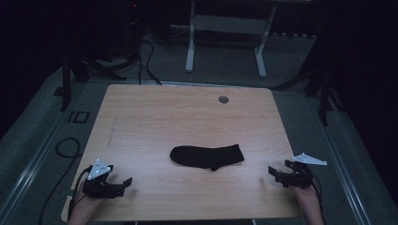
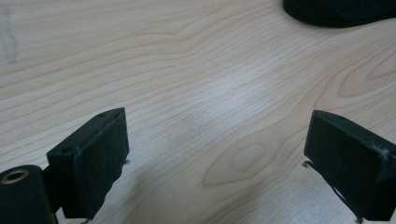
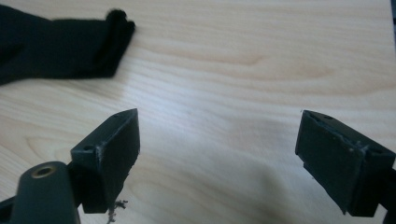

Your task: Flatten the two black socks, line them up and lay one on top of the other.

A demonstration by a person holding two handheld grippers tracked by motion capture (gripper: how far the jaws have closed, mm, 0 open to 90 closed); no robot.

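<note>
A black sock (image 1: 207,156) is lying flat near the middle of the wooden desk (image 1: 187,112), a little toward the person's side. It is sitting between the two grippers but well apart from both, and farther from the person than either.

The left gripper (image 1: 126,183) is resting at the near left corner of the desk, held in the person's left hand (image 1: 87,206), with its fingers (image 2: 93,158) standing wide apart over bare wood and gripping nothing. In the left gripper view the sock (image 2: 341,11) is showing at the upper right edge, beyond the fingers and off to their right.

The right gripper (image 1: 273,174) is sitting near the right edge of the desk, held in the right hand (image 1: 307,201), its fingers (image 3: 109,154) likewise spread wide and closing on nothing. In the right gripper view the sock (image 3: 60,46) is lying at the upper left, beyond the left finger and clear of it.

The sock's long axis is running across the desk, left to right as the high view shows it. Its rounded end is pointing toward the left gripper's side, while its squarer end is pointing toward the right gripper's side. A small bulge is sticking out from the near edge, right of the sock's middle.
</note>
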